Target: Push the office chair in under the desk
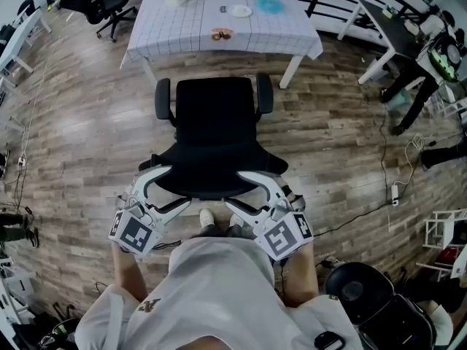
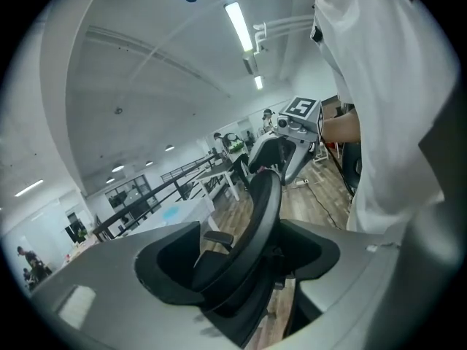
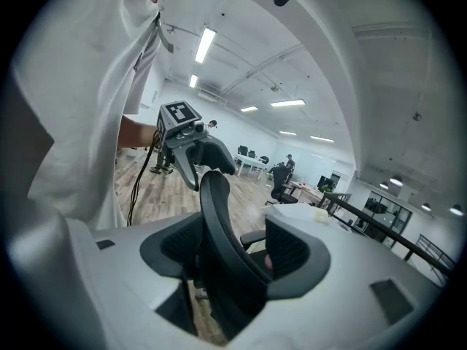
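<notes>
Black chair (image 1: 215, 115) between open tools (image 1: 179, 186) (image 1: 238, 188).

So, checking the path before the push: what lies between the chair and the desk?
Nothing: in the head view only bare floor separates the chair from the desk.

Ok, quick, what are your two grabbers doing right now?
Left gripper: open, the chair back stands between its jaws.
Right gripper: open, the chair back between its jaws too.
</notes>
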Demonstrator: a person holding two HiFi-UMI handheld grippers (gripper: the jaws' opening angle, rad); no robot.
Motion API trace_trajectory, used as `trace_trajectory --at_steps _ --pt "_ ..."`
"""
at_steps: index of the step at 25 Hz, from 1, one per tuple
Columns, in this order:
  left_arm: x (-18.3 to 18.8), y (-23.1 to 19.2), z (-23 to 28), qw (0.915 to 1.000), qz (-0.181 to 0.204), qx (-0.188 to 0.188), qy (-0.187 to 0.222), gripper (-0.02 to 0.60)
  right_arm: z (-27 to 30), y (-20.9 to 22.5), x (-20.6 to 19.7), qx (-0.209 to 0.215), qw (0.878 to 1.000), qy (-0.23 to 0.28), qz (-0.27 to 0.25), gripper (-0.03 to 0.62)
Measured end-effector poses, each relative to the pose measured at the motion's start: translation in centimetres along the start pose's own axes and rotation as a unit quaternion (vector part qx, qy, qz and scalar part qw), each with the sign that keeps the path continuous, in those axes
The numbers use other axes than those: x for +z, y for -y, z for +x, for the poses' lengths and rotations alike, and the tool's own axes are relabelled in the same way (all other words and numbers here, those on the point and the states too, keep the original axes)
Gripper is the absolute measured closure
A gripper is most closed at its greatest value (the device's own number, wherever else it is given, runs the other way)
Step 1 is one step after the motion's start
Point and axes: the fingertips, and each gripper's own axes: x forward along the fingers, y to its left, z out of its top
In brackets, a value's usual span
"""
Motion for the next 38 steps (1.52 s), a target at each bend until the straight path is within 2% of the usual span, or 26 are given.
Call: trace_trajectory --at_steps 3,6,13,28,38 --pt "0.0 0.0 0.4 1.0 -0.001 0.001 -0.003 0.238 0.2 0.0 -0.2 0.006 1.0 -0.004 -0.002 0.319" --pt "0.1 -0.1 0.6 1.0 -0.004 0.004 0.003 0.233 0.6 0.1 -0.5 0.006 1.0 -0.006 0.001 0.279" --pt "0.0 -0.5 1.1 0.9998 0.003 0.019 0.005 0.224 0.7 0.7 -0.7 -0.013 1.0 0.002 -0.014 0.283" --pt "0.2 -1.2 1.8 0.9996 -0.001 0.028 0.004 0.216 0.8 1.8 -0.7 -0.008 1.0 0.011 -0.017 0.281" --pt "-0.6 -2.7 2.1 0.9996 -0.003 0.029 -0.003 0.212 2.2 2.8 -0.9 -0.001 1.0 -0.004 -0.01 0.282"
